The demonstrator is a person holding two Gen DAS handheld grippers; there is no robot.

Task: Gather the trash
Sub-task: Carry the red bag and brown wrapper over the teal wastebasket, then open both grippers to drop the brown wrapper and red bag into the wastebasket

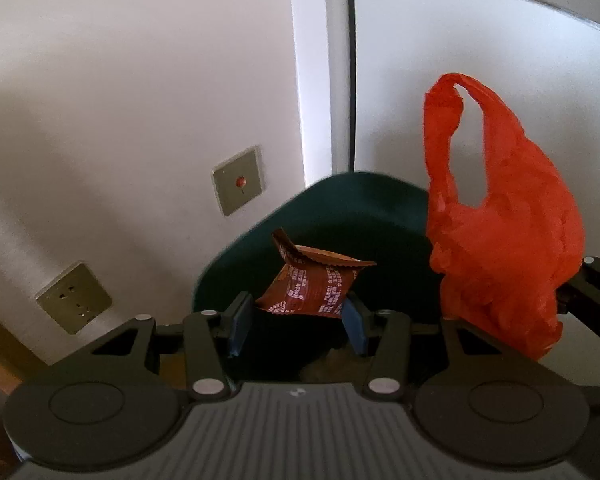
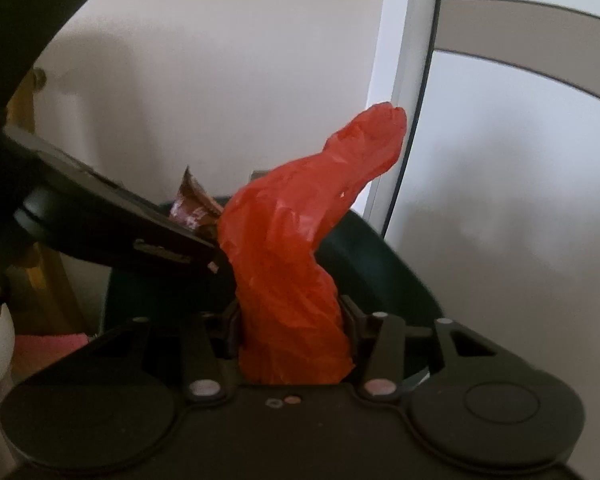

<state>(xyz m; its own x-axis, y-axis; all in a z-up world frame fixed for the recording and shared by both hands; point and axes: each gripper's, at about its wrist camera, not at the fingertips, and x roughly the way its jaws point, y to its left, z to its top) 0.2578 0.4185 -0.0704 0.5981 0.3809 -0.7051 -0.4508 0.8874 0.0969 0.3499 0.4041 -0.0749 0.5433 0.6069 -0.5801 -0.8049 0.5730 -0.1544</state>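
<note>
My left gripper (image 1: 298,314) is shut on a brown snack wrapper (image 1: 314,286) with white print and holds it over the dark green bin (image 1: 340,208). My right gripper (image 2: 290,326) is shut on a crumpled red plastic bag (image 2: 296,248), also above the bin (image 2: 384,276). The red bag shows in the left wrist view (image 1: 508,232) at the right, with its handle loop standing up. The wrapper (image 2: 192,208) and the left gripper's body (image 2: 112,220) show at the left of the right wrist view, close to the bag.
A white wall holds a metal socket plate (image 1: 74,298) and a metal switch plate (image 1: 238,180). A white door frame (image 1: 320,80) runs up behind the bin. Pink and white items (image 2: 52,346) lie low at the left of the right wrist view.
</note>
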